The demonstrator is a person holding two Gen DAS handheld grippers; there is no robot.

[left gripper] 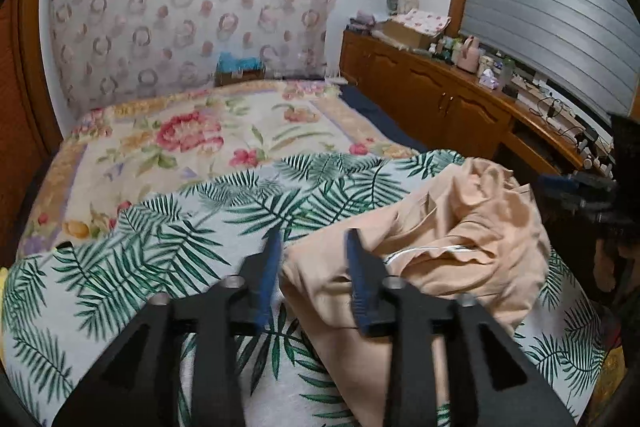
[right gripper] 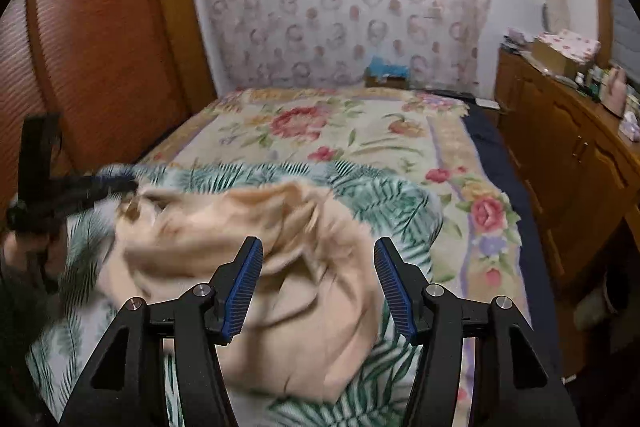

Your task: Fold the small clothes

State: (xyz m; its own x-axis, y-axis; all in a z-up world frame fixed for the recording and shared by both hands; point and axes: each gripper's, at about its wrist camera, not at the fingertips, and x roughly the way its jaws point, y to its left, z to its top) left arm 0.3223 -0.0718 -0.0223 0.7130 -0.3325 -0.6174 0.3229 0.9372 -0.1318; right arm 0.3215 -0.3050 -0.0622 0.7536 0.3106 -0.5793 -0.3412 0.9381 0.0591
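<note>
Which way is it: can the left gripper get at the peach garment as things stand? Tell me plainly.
Probably yes. The left gripper stands open right at the near edge of the peach garment, which lies crumpled on the fern-print cloth. Nothing sits between the fingers and the fabric, and the right gripper is off to the side.

Crumpled peach garment (right gripper: 280, 267) in a loose heap on fern-print cloth (left gripper: 140, 267)

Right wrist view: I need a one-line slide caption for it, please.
Right tool open above a crumpled peach garment on a palm-leaf cloth spread over a floral bed.
</note>
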